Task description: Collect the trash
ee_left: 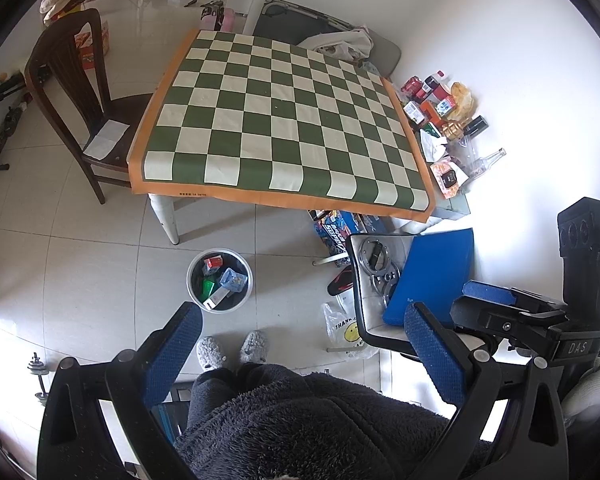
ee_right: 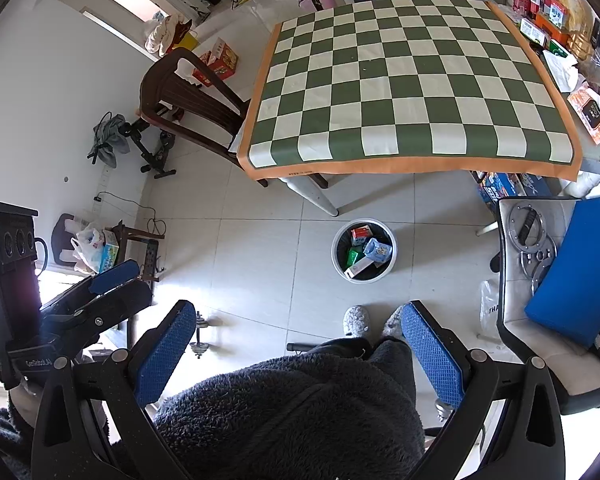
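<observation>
A: Starting closest, what lies under the grippers?

B: A lap in dark fuzzy fleece [ee_left: 300, 420] fills the bottom of both views. The left gripper [ee_left: 302, 342] and the right gripper [ee_right: 296, 344] each hold their blue, dimpled fingers wide apart, gripping nothing. Two grey fluffy slippers [ee_left: 232, 350] rest on pale floor tiles.

A: And the trash?

B: Just beyond the slippers stands a round white bin [ee_right: 364, 250] with a dark liner. Inside lie small cartons in red, green, blue and white.

A: Anything beside it?

B: To the right, a chair [ee_right: 512, 320] carries a blue cushion [ee_left: 432, 276] and metal rings. Farther off, a table [ee_left: 284, 120] wears a green-and-cream checked cloth edged in orange, its top bare. Past its right edge, packets and bottles [ee_left: 440, 112] are heaped together. A dark wooden chair [ee_left: 76, 92] stands at the left.
</observation>
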A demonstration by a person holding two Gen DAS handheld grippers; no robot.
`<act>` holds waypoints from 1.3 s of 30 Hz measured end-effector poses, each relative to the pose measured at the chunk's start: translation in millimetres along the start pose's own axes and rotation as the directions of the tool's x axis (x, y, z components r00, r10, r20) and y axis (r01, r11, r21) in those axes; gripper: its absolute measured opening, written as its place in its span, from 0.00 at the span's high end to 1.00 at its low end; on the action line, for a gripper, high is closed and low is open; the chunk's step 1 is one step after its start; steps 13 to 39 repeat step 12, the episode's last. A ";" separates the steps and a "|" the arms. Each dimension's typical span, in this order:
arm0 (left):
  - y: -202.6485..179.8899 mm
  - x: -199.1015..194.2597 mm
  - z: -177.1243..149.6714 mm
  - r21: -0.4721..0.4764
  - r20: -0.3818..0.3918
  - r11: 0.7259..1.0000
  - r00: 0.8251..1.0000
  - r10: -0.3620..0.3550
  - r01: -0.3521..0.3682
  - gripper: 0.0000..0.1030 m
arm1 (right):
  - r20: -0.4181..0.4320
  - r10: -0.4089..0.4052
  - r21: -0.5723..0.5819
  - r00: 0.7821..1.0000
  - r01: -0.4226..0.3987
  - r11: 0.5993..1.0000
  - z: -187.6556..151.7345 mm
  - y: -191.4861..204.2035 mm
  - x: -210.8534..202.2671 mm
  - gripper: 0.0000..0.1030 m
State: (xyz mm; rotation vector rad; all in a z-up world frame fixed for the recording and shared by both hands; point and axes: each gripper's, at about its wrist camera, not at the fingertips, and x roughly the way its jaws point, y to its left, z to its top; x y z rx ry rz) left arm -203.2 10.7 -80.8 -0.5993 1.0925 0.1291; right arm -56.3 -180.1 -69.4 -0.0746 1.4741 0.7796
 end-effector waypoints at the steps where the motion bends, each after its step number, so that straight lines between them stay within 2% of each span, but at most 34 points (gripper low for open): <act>1: 0.1 -0.7 0.1 0.000 0.002 1.000 1.000 0.000 0.000 0.00 | 0.001 0.000 -0.001 1.000 0.000 1.000 -0.1 -0.2 -0.3 0.00; 39: 1.3 -1.4 1.6 0.005 0.008 1.000 1.000 0.000 0.000 0.00 | -0.003 0.002 -0.005 1.000 -0.002 1.000 0.6 -0.8 -1.4 0.00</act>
